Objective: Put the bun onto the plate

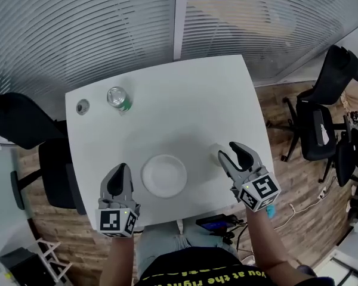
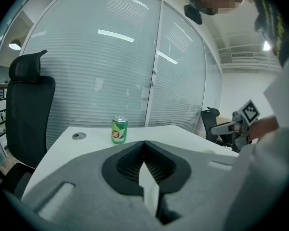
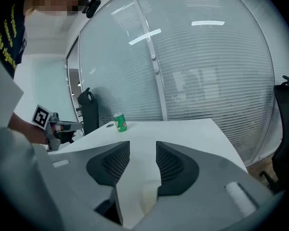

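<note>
A pale bun (image 1: pixel 215 153) lies on the white table (image 1: pixel 179 94), just right of the empty white plate (image 1: pixel 164 175). My right gripper (image 1: pixel 230 152) stands open right at the bun, its fingers reaching around the bun's near right side. In the right gripper view the bun (image 3: pixel 148 197) shows low in the gap between the jaws of the right gripper (image 3: pixel 143 153), and the pads are apart from it. My left gripper (image 1: pixel 119 171) is shut and empty, left of the plate. The left gripper view shows the jaws of the left gripper (image 2: pixel 144 146) meeting over bare table.
A green can (image 1: pixel 118 98) and a small round grommet (image 1: pixel 82 106) sit at the table's far left. Black office chairs stand to the left (image 1: pixel 24 124) and right (image 1: pixel 325 118). A glass wall with blinds runs behind the table.
</note>
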Demonstrator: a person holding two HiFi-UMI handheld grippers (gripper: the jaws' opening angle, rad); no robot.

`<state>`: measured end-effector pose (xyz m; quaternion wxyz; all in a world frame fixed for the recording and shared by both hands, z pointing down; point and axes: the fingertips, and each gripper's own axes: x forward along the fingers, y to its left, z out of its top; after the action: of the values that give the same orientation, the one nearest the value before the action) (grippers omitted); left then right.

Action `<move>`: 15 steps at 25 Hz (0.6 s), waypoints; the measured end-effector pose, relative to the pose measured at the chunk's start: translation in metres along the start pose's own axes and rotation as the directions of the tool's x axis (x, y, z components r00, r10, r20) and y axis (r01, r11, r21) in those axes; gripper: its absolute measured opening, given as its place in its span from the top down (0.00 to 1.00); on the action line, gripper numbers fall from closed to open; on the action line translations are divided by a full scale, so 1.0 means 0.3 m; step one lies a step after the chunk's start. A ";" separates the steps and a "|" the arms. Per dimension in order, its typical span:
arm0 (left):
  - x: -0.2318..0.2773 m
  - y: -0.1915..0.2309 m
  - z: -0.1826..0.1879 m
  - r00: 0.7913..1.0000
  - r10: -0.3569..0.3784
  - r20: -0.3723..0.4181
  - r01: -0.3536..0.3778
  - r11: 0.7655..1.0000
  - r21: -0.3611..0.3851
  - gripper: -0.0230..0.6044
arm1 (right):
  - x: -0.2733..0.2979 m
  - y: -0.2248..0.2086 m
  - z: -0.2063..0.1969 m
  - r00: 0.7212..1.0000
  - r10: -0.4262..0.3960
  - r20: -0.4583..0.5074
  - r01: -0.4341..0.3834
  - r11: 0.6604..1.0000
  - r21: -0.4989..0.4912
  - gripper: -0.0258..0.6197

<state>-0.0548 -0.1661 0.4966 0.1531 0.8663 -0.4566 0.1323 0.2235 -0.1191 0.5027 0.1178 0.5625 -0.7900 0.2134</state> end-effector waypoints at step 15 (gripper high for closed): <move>0.001 -0.007 -0.049 0.999 -0.012 -0.032 0.011 1.000 -0.016 0.96 | 0.077 -0.038 -0.244 0.979 -0.006 -0.205 -0.008 0.998 -0.065 0.54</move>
<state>-0.0541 -0.1595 0.5098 0.1681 0.8655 -0.4500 0.1418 0.2225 -0.1072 0.5793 0.2168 0.5329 -0.7806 0.2444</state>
